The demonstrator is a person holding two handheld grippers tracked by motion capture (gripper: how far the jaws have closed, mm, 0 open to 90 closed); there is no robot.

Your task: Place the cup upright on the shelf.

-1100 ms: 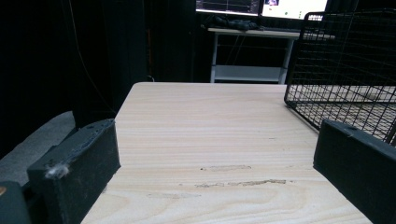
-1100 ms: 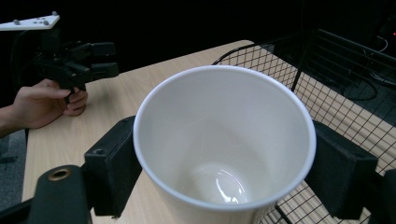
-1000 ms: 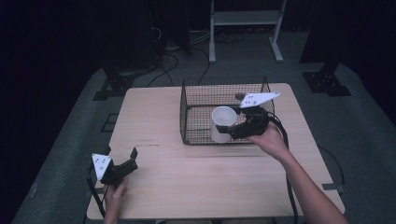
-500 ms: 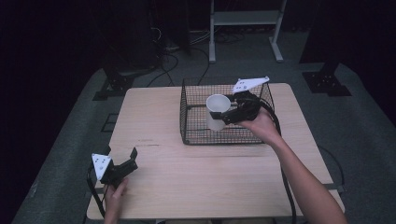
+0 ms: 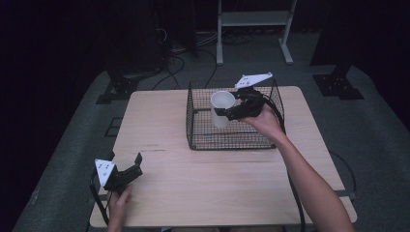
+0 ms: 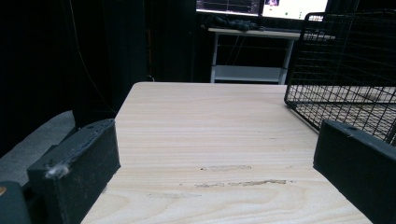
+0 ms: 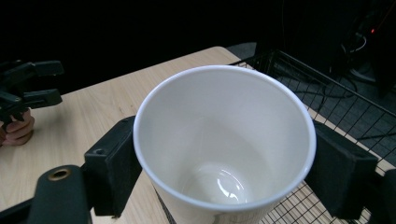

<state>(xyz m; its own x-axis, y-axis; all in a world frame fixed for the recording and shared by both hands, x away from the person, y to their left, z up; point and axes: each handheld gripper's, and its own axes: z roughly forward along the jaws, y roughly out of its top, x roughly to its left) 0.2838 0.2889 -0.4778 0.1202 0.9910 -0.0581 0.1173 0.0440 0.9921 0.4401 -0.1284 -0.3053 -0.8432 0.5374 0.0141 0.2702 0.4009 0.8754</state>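
Right gripper (image 5: 226, 112) has carried the white paper cup (image 5: 221, 107) up and leftward inside the black wire basket (image 5: 193, 126), toward the desk's far edge; jaws pinch its walls. Keep it upright, clear the rim. Left gripper (image 5: 136, 166) spread, idle near the desk's front-left corner.

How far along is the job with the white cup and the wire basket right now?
Done: the right tool has gripped the white cup, its jaws clamped on both sides below the rim. In hand: the cup is held upright and empty above the wire basket, near its left wall. Left: setting the cup down, whether on the table or in the basket, and releasing it. The left tool rests open near the table's front left corner.
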